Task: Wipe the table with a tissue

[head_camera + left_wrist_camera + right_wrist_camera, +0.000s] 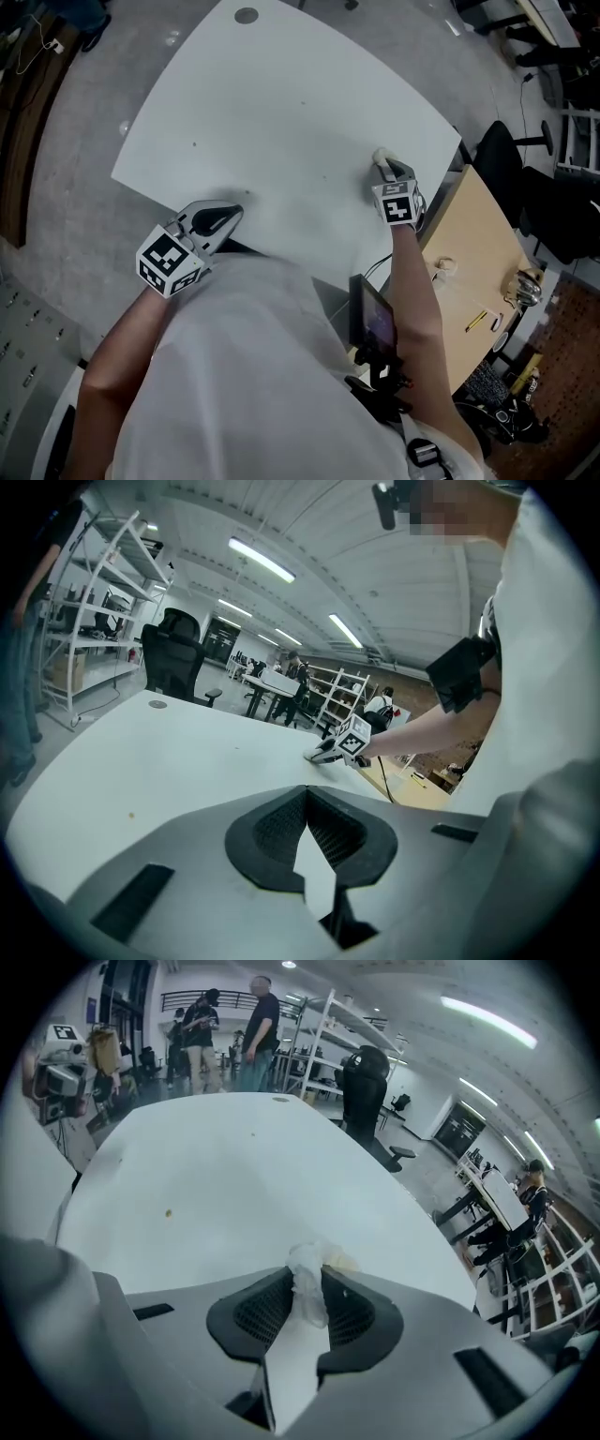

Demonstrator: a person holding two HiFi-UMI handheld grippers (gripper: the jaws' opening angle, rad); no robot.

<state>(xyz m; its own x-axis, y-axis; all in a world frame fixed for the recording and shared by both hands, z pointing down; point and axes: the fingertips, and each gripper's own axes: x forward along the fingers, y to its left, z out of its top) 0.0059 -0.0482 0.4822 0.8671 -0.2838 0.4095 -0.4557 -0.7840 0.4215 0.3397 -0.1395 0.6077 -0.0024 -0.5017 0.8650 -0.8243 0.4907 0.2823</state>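
Observation:
The white table (281,103) fills the head view. My right gripper (387,167) points down at its right edge, shut on a crumpled white tissue (382,156) that rests on the tabletop. In the right gripper view the tissue (308,1251) bulges out past the fingertips of the right gripper (307,1271), beside a small yellowish mark (343,1262). My left gripper (225,217) hovers at the table's near edge, shut with nothing in it; in its own view the left gripper (306,791) has its tips touching. That view also shows the right gripper (319,754) far across the table.
A small brown crumb (169,1212) lies on the table to the left of the tissue. A wooden desk (478,244) with small items adjoins the table at the right, with a black chair (497,155) behind it. People (258,1026) stand beyond the table's far end.

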